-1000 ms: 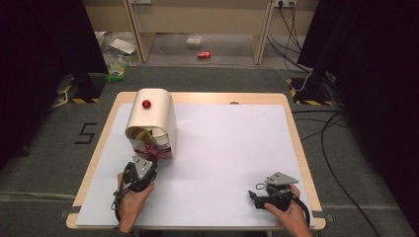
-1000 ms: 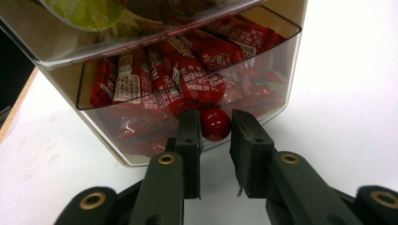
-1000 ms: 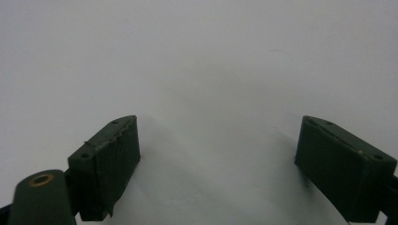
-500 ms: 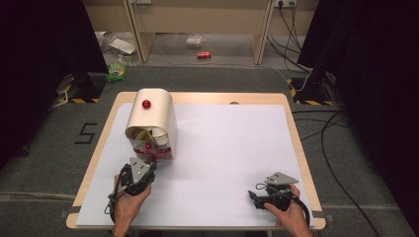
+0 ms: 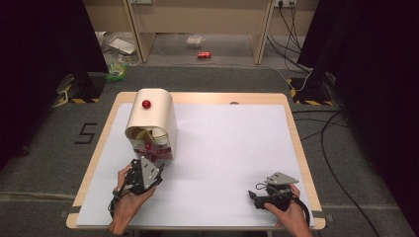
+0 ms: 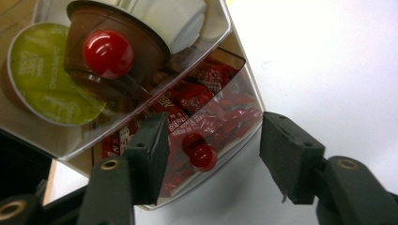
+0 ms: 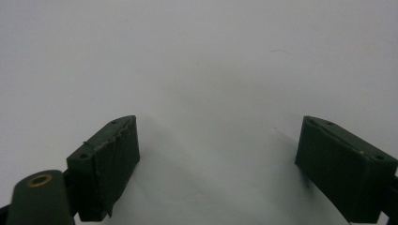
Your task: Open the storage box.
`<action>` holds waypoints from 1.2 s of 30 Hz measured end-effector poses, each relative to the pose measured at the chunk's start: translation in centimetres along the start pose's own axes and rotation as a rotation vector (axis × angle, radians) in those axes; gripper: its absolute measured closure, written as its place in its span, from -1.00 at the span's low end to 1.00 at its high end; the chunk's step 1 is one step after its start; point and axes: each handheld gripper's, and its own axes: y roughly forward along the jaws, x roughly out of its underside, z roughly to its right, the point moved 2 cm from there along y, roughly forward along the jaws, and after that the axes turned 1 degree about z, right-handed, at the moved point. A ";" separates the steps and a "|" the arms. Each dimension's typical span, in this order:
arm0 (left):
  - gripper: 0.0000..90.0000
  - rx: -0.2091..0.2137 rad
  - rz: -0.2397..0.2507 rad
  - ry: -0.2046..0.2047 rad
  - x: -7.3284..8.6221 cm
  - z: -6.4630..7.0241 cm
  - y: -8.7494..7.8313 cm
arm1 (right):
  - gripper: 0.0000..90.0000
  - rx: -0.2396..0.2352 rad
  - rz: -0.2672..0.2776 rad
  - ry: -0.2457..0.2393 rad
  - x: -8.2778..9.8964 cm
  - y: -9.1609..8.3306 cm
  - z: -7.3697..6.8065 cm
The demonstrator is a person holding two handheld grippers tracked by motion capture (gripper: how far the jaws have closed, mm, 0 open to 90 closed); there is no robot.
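Note:
A cream dispenser box (image 5: 154, 117) with a red ball (image 5: 146, 104) on top stands at the table's left. It has clear drawers. The upper drawer holds coffee capsules (image 6: 44, 70) and has a red knob (image 6: 108, 52). The lower drawer (image 6: 220, 108), full of red packets, is pulled out a little. My left gripper (image 5: 152, 164) (image 6: 213, 140) is open at that drawer's front. Its jaws have just been opening, and the small red knob (image 6: 202, 153) sits between the pads untouched. My right gripper (image 5: 253, 196) (image 7: 218, 140) rests open over the bare white sheet at the front right, holding nothing.
The white sheet (image 5: 232, 148) covers the wooden table (image 5: 296, 143) from the box across to the right. Beyond the far edge, on the floor, are a red can (image 5: 203, 55), cables (image 5: 326, 133) and litter (image 5: 118, 69).
The left hand has shifted slightly at the drawer front. The right hand has kept still.

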 end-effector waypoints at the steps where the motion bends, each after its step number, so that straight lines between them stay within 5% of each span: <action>1: -0.11 0.000 0.000 0.000 0.0 0.0 0.0 | -0.69 0.000 0.000 0.000 0.0 0.0 0.0; 7: -0.16 0.009 -0.019 0.072 -0.1 0.2 0.8 | -0.69 0.000 0.000 0.000 0.0 0.0 0.0; 19: -0.15 0.068 -0.002 0.035 0.0 -0.2 0.9 | -0.69 0.000 0.000 0.000 0.0 0.0 0.0; 23: -0.14 0.114 0.002 -0.014 0.3 -0.3 1.0 | -0.69 0.000 0.000 0.000 0.0 0.0 0.0; 27: -0.11 0.097 0.044 -0.017 0.0 -0.4 0.7 | -0.69 0.000 0.000 0.000 0.0 0.0 0.0; 34: -0.15 0.102 0.031 0.041 0.2 -0.1 1.0 | -0.69 0.000 0.000 0.000 0.0 0.0 0.0; 36: -0.16 0.091 0.029 0.086 0.2 0.0 1.0 | -0.69 0.000 0.000 -0.002 0.0 0.0 0.0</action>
